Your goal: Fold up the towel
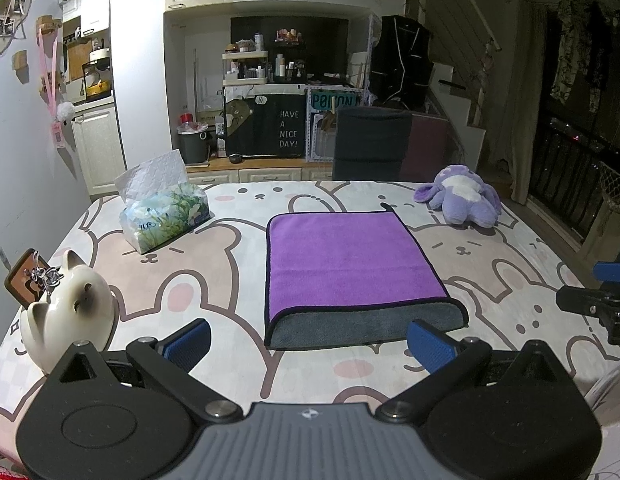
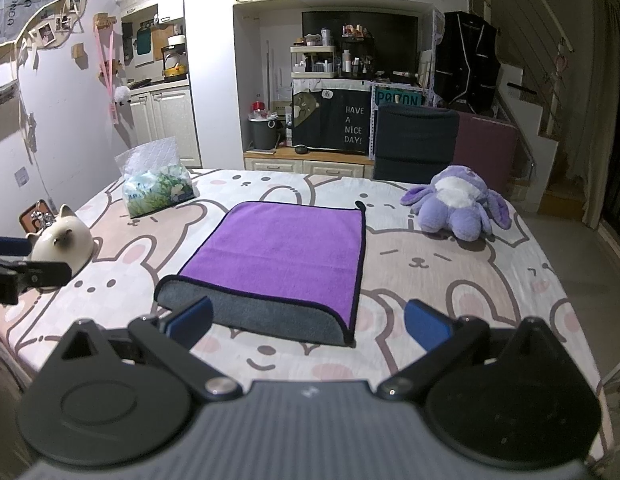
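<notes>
My left hand-held gripper (image 1: pixel 308 342) is spread wide, its blue pads (image 1: pixel 188 340) well apart and holding nothing, hovering over the near edge of the desk (image 1: pixel 214 264). My right hand-held gripper (image 2: pixel 308 326) is spread just as wide, its own blue pads (image 2: pixel 427 330) bare, and it hangs above the same near edge. In the left view the tip of the right one shows at the right border; in the right view the tip of the left one shows at the left border.

Just beyond both sets of fingers lies the towel (image 1: pixel 349 264), folded once and flat on the desk's rabbit-print cloth. Its purple face is up, and along the near side a grey band (image 2: pixel 270 316) of the under layer sticks out past the purple edge. A small dark loop (image 2: pixel 359 204) pokes out at the far right corner. Neither gripper touches the towel.

Left of the towel, near my left gripper, stands a white cat figurine (image 1: pixel 70 308) with a small brown framed piece (image 1: pixel 28 276) just behind it. Farther back on the left sits a tissue pack (image 1: pixel 166 212) with a sheet standing up. Well off to the far right lies a purple plush toy (image 2: pixel 457 204). Behind the desk is a dark chair back (image 1: pixel 371 144).
</notes>
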`<state>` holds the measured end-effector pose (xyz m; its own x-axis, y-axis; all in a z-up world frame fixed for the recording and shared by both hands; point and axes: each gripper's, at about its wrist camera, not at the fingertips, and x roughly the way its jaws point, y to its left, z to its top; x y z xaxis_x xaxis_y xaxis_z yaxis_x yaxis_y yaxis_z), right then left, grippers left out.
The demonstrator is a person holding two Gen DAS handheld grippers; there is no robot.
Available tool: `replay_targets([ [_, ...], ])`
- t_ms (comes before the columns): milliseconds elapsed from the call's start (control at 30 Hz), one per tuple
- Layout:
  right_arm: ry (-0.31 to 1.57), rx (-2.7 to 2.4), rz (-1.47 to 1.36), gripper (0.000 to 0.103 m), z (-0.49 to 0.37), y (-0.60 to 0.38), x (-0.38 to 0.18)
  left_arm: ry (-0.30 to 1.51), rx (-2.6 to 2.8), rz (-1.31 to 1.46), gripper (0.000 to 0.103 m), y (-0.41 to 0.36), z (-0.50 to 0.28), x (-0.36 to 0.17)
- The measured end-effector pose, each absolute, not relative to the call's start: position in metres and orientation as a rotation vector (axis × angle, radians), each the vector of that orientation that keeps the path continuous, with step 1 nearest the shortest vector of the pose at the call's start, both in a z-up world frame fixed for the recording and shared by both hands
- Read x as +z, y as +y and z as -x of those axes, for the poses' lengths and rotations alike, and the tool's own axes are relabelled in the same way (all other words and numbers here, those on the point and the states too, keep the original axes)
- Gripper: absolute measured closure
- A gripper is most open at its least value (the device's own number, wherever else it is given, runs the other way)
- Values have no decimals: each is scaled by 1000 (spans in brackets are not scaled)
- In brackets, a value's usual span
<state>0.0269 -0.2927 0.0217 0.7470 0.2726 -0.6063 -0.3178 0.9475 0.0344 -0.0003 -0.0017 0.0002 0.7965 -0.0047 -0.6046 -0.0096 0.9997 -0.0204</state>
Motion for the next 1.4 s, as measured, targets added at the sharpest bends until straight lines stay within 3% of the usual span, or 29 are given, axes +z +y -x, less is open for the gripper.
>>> replay_targets([
  [1400, 656, 380, 208, 0, -92, -285, 20, 691, -118, -30, 0, -3, -82, -11],
])
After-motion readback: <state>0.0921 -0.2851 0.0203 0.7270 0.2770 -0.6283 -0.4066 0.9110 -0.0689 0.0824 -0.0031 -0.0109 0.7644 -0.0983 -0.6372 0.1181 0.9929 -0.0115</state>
